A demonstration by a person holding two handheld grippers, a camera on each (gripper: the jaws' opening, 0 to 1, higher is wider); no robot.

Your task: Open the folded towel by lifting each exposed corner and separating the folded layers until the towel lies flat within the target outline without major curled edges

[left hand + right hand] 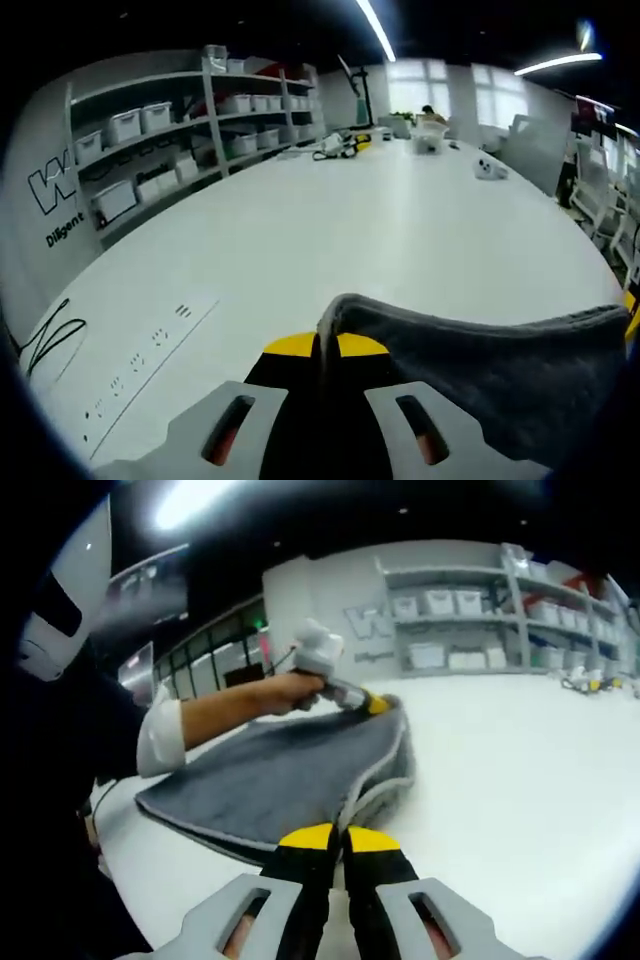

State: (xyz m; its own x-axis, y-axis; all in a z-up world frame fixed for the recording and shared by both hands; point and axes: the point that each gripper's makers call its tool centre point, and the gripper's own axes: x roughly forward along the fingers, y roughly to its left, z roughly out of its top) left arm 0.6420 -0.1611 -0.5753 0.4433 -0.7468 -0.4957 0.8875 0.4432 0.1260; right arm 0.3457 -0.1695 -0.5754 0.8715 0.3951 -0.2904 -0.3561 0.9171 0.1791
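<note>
The room is a big office with dark ceiling and strip lights [378, 30]. In my left gripper view, grey shelving [190, 120] with white bins runs along the wall at 10 o'clock, lettering on the wall beside it; in my right gripper view the same shelving [470, 610] stands at 1 o'clock.

The table [330, 230] is long, white and glossy, stretching away to 12 o'clock. At its far end sit small things: a yellow-and-black tool [345, 147] and a white box [428, 138]. A panel of small markings [140, 360] lies at 8 o'clock, a black cable [45, 340] just beyond it at 9.

The towel [290, 775] is grey and lies on the table, spread toward 10 o'clock in my right gripper view, part of it lifted. In my left gripper view the towel [500, 375] hangs off toward 4 o'clock.

My left gripper [328, 350] has its yellow tips closed on the towel's edge, the cloth rising between them. From the right gripper view, my hand [290, 692] holds that left gripper [345, 692] at the towel's far corner at 12 o'clock.

My right gripper [340, 838] has its jaws pinched together at the towel's near edge; the cloth appears to be between the tips.
</note>
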